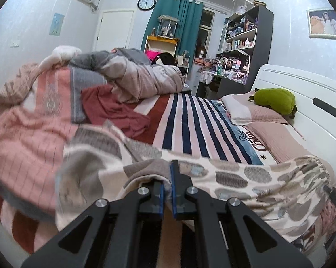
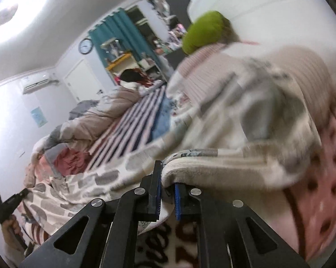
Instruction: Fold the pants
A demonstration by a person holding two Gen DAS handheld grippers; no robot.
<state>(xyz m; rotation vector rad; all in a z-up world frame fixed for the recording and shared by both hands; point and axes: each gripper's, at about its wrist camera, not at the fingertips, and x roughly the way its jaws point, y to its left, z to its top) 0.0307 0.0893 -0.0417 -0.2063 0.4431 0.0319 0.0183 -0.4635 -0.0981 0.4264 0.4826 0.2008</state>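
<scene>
The pants are cream fleece with grey and blue oval spots. They lie stretched across the near edge of the bed. My left gripper is shut on one edge of the pants, with fabric draped over its left finger. My right gripper is shut on another edge of the pants, with cloth folded over its right finger. The right wrist view is tilted and blurred. The left gripper also shows at the lower left of the right wrist view, and the right gripper at the right edge of the left wrist view.
A striped sheet covers the bed. A heaped pink and grey duvet lies on the left. Pillows and a green plush toy lie by the white headboard. Shelves stand behind.
</scene>
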